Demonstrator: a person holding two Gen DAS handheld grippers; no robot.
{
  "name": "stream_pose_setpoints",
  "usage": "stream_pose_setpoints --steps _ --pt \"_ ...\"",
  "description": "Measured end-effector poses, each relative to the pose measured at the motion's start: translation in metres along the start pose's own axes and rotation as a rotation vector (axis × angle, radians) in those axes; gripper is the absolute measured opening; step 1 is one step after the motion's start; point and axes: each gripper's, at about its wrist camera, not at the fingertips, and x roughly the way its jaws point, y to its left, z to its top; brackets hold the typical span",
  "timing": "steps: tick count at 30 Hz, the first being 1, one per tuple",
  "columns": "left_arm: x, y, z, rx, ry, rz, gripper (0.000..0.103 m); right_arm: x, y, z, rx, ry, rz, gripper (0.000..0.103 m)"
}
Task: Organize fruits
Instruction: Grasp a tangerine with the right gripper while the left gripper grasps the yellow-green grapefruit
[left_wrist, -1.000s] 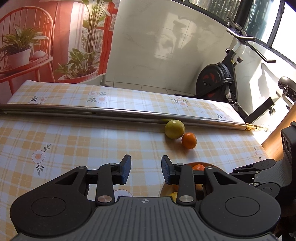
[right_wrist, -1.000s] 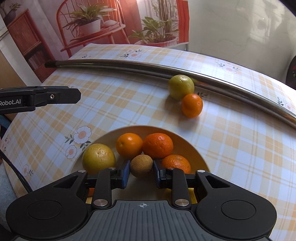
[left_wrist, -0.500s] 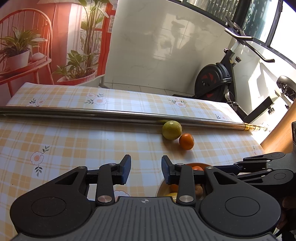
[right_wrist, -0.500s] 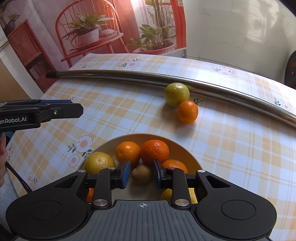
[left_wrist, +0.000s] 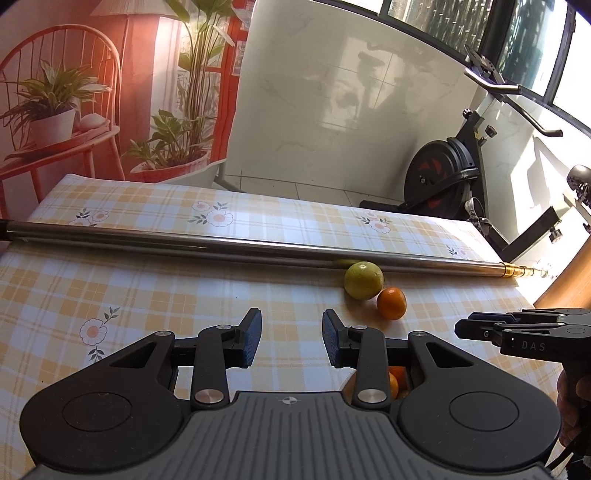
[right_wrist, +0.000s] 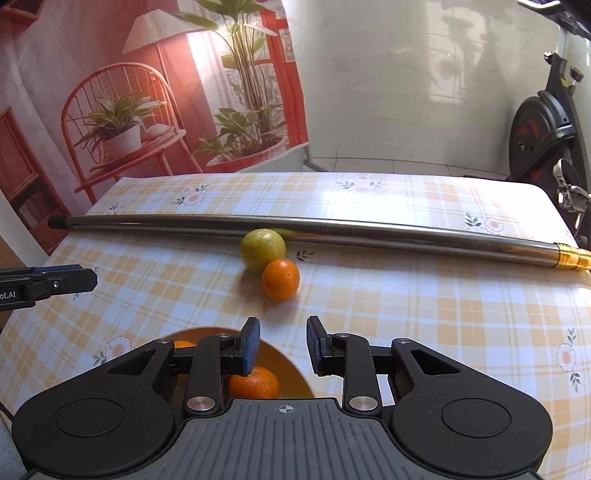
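A yellow-green citrus (right_wrist: 263, 249) and a small orange (right_wrist: 281, 279) touch each other on the checked tablecloth, just in front of a metal pole (right_wrist: 332, 230); both also show in the left wrist view, the citrus (left_wrist: 363, 280) and the orange (left_wrist: 391, 303). My right gripper (right_wrist: 283, 346) is open and empty, above the far rim of an orange bowl (right_wrist: 291, 365) that holds oranges (right_wrist: 254, 382). My left gripper (left_wrist: 291, 339) is open and empty over the cloth left of the bowl. The bowl is mostly hidden behind both grippers.
The long metal pole (left_wrist: 221, 247) lies across the table behind the loose fruit. The right gripper's fingers (left_wrist: 517, 326) show at right in the left view. An exercise bike (left_wrist: 450, 177) stands beyond the table's far edge.
My right gripper let go of the brown fruit in the bowl, opened wider and rose and tilted toward the loose fruit. The left gripper drew back slightly.
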Motion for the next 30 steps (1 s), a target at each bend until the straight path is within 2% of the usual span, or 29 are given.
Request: stream_pose_setpoints --steps 10,15,20,22,30 --pt "0.012 0.006 0.013 -0.027 -0.014 0.041 0.039 0.025 -0.010 0.006 -0.015 -0.037 0.003 0.026" --pt "0.019 0.008 0.016 -0.043 -0.013 0.043 0.043 0.043 -0.006 0.017 -0.036 -0.032 0.027 0.026" --pt "0.025 0.009 0.017 -0.040 -0.004 0.035 0.043 0.066 -0.004 0.025 -0.036 -0.013 0.043 0.027" --pt "0.028 0.010 0.018 -0.039 0.000 0.032 0.043 0.074 -0.004 0.027 -0.034 -0.004 0.047 0.031" --pt "0.037 0.011 0.018 -0.039 0.024 0.018 0.044 0.096 0.005 0.031 -0.072 0.029 0.057 0.032"
